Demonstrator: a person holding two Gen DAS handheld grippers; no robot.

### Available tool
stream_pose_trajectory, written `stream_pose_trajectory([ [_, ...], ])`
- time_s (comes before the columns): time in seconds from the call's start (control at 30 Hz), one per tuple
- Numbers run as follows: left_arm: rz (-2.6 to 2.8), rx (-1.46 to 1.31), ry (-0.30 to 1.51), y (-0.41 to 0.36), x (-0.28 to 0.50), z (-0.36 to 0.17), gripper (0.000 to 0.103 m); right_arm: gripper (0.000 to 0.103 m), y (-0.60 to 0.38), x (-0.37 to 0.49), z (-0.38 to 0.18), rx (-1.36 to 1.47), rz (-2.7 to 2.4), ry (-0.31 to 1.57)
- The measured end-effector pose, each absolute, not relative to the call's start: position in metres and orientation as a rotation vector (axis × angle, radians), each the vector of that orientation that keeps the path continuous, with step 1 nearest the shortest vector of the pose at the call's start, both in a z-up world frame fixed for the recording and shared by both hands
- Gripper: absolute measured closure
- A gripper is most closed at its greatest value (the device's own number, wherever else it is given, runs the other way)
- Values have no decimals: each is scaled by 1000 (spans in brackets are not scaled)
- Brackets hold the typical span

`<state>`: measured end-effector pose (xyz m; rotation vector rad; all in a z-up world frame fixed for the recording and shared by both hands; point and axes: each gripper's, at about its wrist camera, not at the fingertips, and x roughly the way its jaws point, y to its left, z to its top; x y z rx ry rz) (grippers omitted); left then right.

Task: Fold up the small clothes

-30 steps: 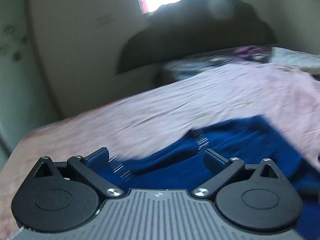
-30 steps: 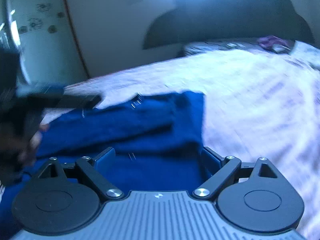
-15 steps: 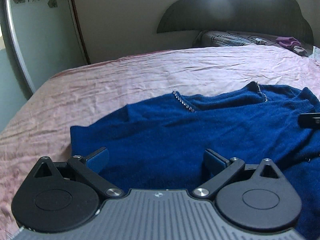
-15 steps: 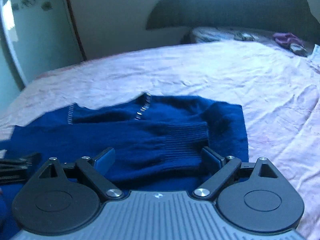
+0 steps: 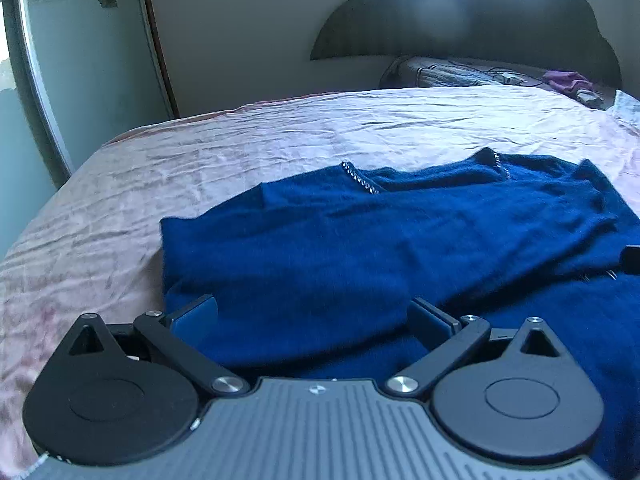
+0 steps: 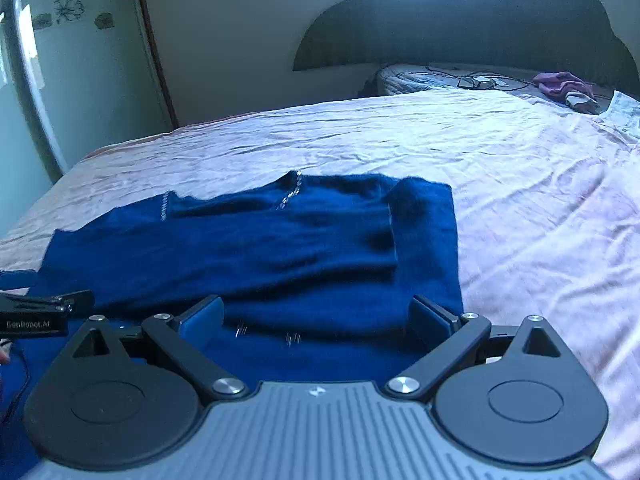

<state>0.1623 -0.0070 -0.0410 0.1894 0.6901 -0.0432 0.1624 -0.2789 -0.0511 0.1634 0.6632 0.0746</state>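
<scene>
Two grippers hover low over a blue sweater (image 5: pixel 360 248) spread on the pink bedsheet (image 5: pixel 240 148). A second ago both views were smeared with motion and the cloth was bunched; half a second ago it had settled, and now it lies much the same, only nearer and sharper. That suggests a fold has just been laid down and both tools are free.

Left gripper (image 5: pixel 314 316): its jaws stand spread, with only loose cloth showing between them, nothing pinched. Right gripper (image 6: pixel 316 316): jaws likewise spread over the near hem, pinching nothing. In the right view the left gripper shows at the near left edge, low on the cloth.

Where the sweater lies: near-centre of the bed, its beaded neckline (image 6: pixel 290 196) toward the far side. A sleeve (image 6: pixel 320 248) is folded across the body, its ribbed cuff (image 6: pixel 392 236) ending short of the right edge. The left side edge (image 5: pixel 168 248) looks already turned in.

My judgement: the sleeves-in step seems done, and the next move is likely to take the near hem and carry it toward the neckline. The soft knit may sag or drag the sleeve loose.

Far off, a purple cloth (image 6: pixel 564 84) lies by the headboard (image 6: pixel 480 20).
</scene>
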Motion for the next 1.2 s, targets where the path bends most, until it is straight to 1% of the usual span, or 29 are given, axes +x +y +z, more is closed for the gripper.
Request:
stream_pose_trajectory([
  [0.2, -26, 185, 699, 8, 120, -39, 0, 3, -275, 118, -49, 132, 109, 660],
  [0.43, -15, 97, 740, 25, 88, -43, 0, 3, -265, 73, -44, 169, 135, 627],
  [1.2, -19, 101, 774, 42, -1, -36, 0, 3, -270, -7, -34, 274, 136, 589],
])
